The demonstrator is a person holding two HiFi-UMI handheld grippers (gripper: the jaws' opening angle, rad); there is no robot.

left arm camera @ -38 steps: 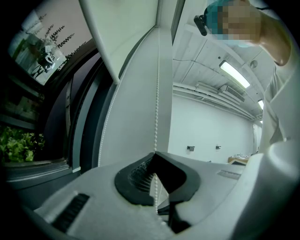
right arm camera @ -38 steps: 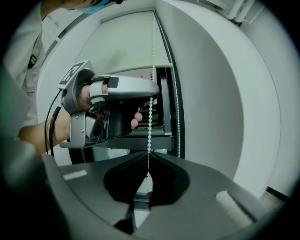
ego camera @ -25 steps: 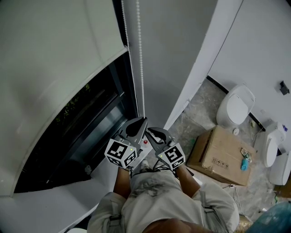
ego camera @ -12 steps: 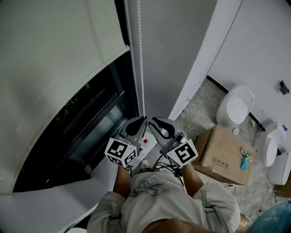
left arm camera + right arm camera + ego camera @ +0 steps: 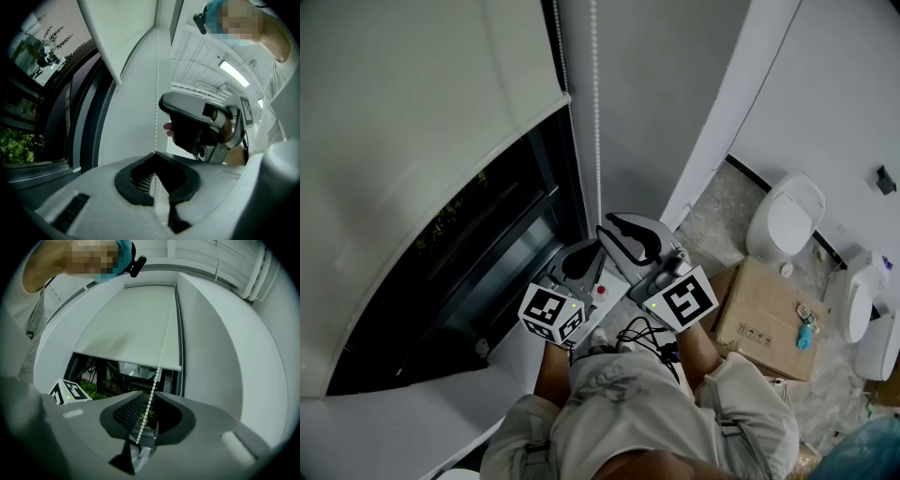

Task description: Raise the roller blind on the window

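Observation:
The white roller blind [image 5: 412, 141] covers the upper part of the dark window [image 5: 487, 244]. Its bead chain [image 5: 596, 112] hangs down the right side of the frame. My left gripper [image 5: 596, 246] is shut on the chain, which rises from the closed tips in the left gripper view [image 5: 155, 152]. My right gripper [image 5: 603, 226] sits just above the left one. In the right gripper view its jaws [image 5: 149, 392] stand slightly apart, and the bead chain [image 5: 161, 350] passes loosely between them. The blind's bottom bar [image 5: 131, 364] shows beyond the jaws.
A white window reveal [image 5: 666, 94] rises right of the chain. A pale sill [image 5: 394, 422] runs below the window. On the floor to the right are a cardboard box [image 5: 764, 323], a white toilet [image 5: 786, 223] and another white fixture [image 5: 853, 300].
My right gripper has risen along the chain from beside the left gripper to above it. The left gripper has stayed where it was.

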